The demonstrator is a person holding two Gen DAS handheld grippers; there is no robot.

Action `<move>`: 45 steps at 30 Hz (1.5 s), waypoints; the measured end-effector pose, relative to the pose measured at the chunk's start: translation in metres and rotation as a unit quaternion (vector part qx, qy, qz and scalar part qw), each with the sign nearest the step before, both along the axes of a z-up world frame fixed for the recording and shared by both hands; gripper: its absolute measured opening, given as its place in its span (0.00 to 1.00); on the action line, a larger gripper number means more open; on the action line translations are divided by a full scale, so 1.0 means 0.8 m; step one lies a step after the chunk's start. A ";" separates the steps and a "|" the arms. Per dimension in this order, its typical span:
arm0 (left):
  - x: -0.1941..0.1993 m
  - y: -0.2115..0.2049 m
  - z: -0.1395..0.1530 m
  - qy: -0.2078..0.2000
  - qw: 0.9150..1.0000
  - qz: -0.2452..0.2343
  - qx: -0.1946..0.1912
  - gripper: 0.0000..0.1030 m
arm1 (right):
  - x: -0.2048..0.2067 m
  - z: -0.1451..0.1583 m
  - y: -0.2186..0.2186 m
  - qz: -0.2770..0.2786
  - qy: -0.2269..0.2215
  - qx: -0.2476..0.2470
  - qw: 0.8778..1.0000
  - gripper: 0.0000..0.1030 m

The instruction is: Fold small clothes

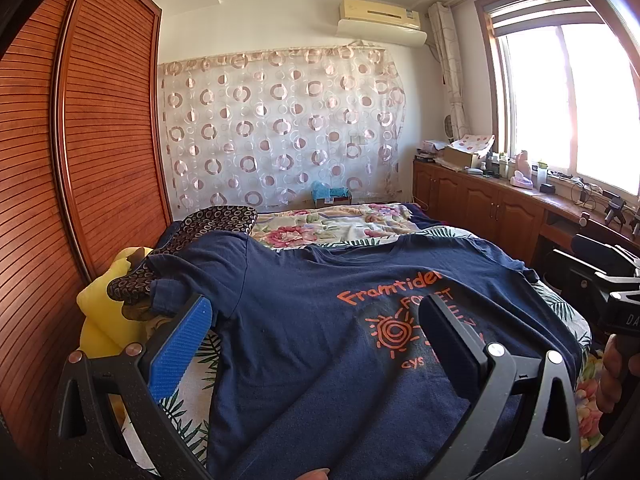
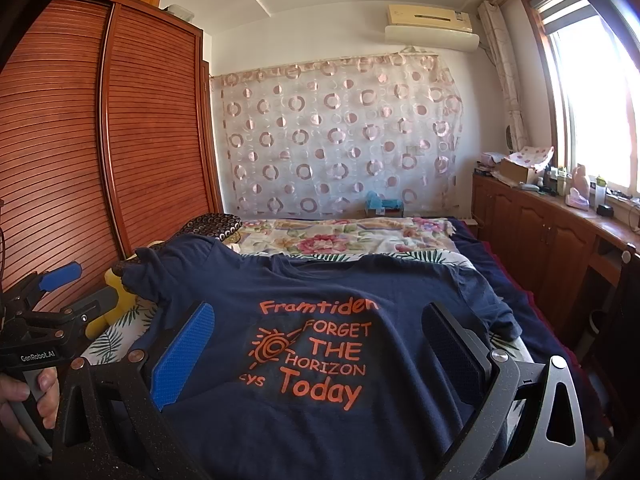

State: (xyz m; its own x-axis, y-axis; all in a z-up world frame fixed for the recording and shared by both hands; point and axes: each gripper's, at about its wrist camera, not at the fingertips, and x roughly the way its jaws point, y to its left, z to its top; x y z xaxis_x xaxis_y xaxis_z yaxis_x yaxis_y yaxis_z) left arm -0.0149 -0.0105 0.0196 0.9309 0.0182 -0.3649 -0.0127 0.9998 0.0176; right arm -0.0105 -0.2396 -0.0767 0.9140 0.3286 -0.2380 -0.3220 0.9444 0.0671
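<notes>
A navy T-shirt [image 1: 304, 320] with orange print lies spread flat, front up, on the bed; it also shows in the right wrist view [image 2: 320, 400]. My left gripper [image 1: 316, 312] is open and empty, hovering over the shirt's lower left part. My right gripper [image 2: 316, 316] is open and empty over the shirt's lower middle, above the print. The left gripper also shows in the right wrist view [image 2: 60, 280] at the left edge, and the right gripper at the right edge of the left wrist view [image 1: 624, 280].
A louvred wooden wardrobe [image 1: 80, 140] stands left of the bed. A yellow pillow [image 1: 100, 312] and a patterned dark cloth [image 1: 208, 224] lie at the shirt's left sleeve. A floral quilt [image 2: 340, 240] lies beyond the collar. Wooden cabinets [image 2: 540, 232] with clutter line the right wall.
</notes>
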 end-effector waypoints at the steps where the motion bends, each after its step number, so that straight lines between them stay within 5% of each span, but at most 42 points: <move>1: 0.000 0.000 0.000 0.000 1.000 0.000 0.000 1.00 | 0.000 0.000 0.000 0.000 0.000 0.000 1.000 1.00; 14: 0.008 0.014 -0.021 0.043 0.999 0.000 -0.012 1.00 | 0.016 -0.012 0.005 0.017 0.012 0.007 1.000 1.00; 26: 0.059 0.083 -0.053 0.087 0.996 0.002 -0.007 1.00 | 0.073 -0.033 0.039 0.045 0.036 -0.013 0.998 1.00; 38: 0.121 0.165 -0.032 0.102 0.994 0.018 0.037 1.00 | 0.114 -0.032 0.073 0.076 0.049 -0.048 0.995 1.00; 45: 0.170 0.221 -0.025 0.128 0.991 0.029 0.008 1.00 | 0.125 -0.028 0.087 0.111 0.056 -0.054 0.991 1.00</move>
State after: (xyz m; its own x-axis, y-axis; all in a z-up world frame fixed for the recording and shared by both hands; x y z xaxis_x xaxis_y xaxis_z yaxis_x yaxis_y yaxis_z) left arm 0.1207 0.1661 -0.0004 0.8053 0.0758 -0.5880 -0.0623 0.9971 0.0432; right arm 0.0895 -0.1700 -0.0994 0.7878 0.4856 -0.3788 -0.5188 0.8548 0.0168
